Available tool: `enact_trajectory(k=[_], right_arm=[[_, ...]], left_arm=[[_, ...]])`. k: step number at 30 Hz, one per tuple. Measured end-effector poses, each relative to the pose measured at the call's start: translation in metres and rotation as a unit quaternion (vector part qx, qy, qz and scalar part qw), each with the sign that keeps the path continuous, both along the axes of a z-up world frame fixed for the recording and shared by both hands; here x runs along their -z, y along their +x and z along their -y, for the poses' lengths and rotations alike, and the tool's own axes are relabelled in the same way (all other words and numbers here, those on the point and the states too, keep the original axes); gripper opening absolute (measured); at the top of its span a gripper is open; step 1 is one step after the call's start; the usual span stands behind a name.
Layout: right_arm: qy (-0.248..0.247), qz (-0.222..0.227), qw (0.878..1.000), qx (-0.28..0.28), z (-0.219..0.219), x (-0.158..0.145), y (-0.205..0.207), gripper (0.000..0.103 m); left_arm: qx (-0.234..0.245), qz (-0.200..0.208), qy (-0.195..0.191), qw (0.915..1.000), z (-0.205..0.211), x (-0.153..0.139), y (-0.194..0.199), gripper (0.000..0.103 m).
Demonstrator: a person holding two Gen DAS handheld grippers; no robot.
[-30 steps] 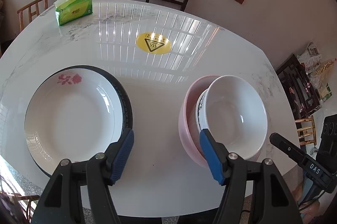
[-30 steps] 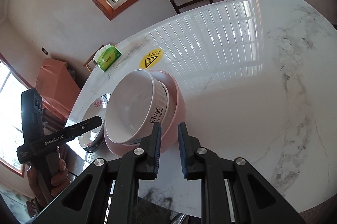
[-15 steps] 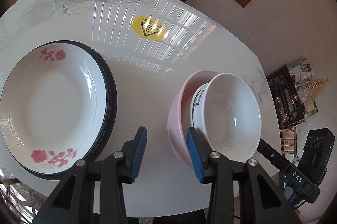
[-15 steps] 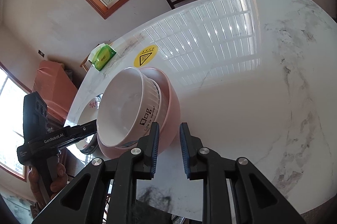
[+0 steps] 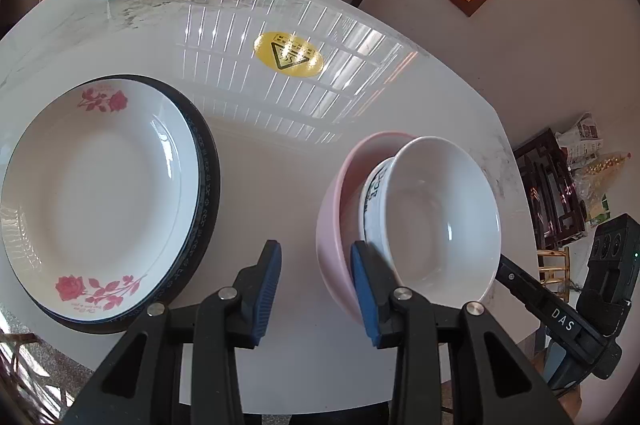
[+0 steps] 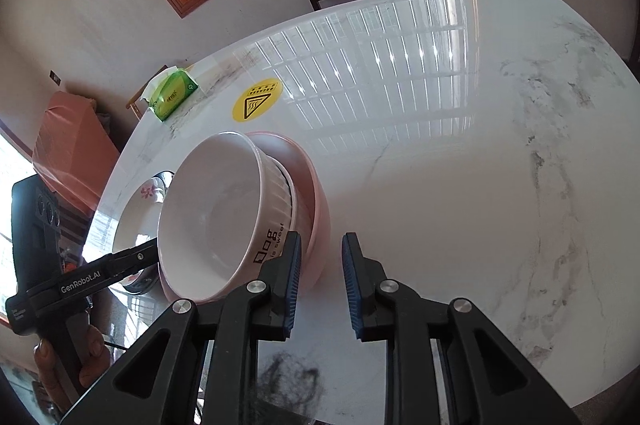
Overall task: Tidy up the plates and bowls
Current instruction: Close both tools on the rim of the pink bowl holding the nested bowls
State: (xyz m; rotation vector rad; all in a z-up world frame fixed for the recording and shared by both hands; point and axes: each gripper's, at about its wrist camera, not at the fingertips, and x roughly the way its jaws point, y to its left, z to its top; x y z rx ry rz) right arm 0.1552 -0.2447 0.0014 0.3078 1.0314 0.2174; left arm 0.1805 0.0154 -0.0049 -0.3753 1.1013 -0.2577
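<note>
White bowl [image 5: 436, 221] sits tilted in pink bowl [image 5: 332, 225]; left claw [image 5: 316, 289] closing on nothing, right claw [image 6: 320, 285] narrow, empty.

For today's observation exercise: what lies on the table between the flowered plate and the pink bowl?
Only bare white tabletop separates the flowered plate from the pink bowl; the left wrist view shows it.

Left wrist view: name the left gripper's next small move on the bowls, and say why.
Probably nudge the left gripper forward over the pink bowl's near rim. Its jaws are closing, but only that bowl's edge shows in the gap, no pad clearly pressing it. The white bowl sits tilted inside, so steady the stack.
</note>
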Motion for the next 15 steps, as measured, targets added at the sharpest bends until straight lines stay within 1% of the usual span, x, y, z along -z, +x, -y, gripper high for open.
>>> enact_trajectory(k=[4,6,9,11,13,15], right_arm=[[-0.014,-0.010,1.000,0.002,-0.003,0.003,0.010,0.021],[-0.013,-0.015,1.000,0.002,-0.003,0.006,0.014,0.021],[-0.027,-0.009,1.000,0.001,-0.006,0.009,0.014,0.021],[-0.032,-0.005,0.999,-0.001,-0.006,0.008,0.013,0.021],[-0.029,-0.004,1.000,-0.001,-0.005,0.008,0.012,0.018],[-0.034,0.003,0.999,-0.007,-0.008,0.007,0.010,0.011]], left_arm=[[-0.002,-0.008,-0.003,1.0000,-0.001,0.001,0.004,0.036],[-0.005,-0.009,0.001,0.9999,0.000,0.002,0.004,0.036],[-0.012,-0.006,0.004,0.9999,0.000,0.002,0.005,0.036],[-0.020,-0.006,-0.004,0.9998,-0.001,0.004,0.004,0.035],[-0.017,0.000,-0.020,0.9997,-0.001,0.004,0.002,0.026],[-0.012,0.010,-0.025,0.9996,0.003,0.002,0.000,0.013]])
